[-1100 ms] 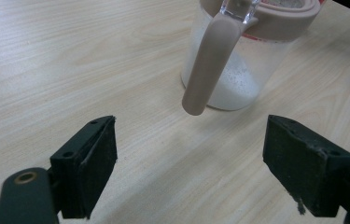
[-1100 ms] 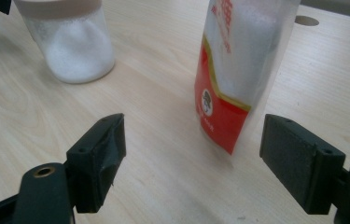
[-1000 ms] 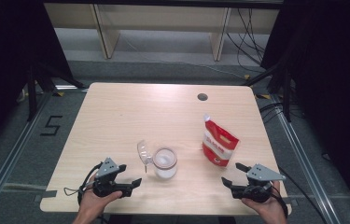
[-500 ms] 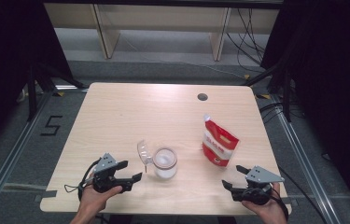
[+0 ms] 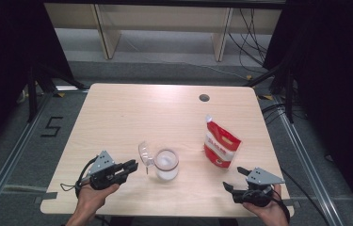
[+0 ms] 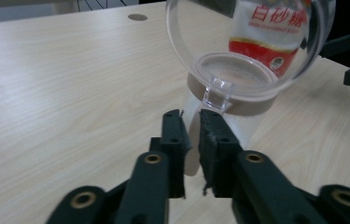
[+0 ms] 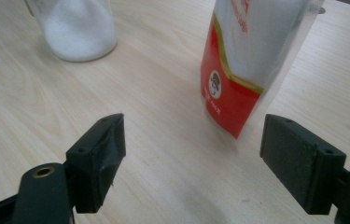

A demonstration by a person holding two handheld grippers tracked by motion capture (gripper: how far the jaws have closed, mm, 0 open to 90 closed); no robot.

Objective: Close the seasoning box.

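Now the left hand-held gripper (image 5: 131,165) has edged in toward the open-lidded jar (image 5: 165,164) mid-worktop, jaws nearly closed and empty, probably going for its lid, while the right hand-held gripper (image 5: 235,178) waits wide open near the red pouch (image 5: 221,143).

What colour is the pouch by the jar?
Red and white pouch, with a gold band; clearest in the right gripper view.

In the right gripper view the top edge cuts off the upper part of the red pouch (image 7: 238,70) and the jar (image 7: 77,28). In the left gripper view the clear lid (image 6: 252,42) is cut at the top, and the pouch print behind it is blurred.
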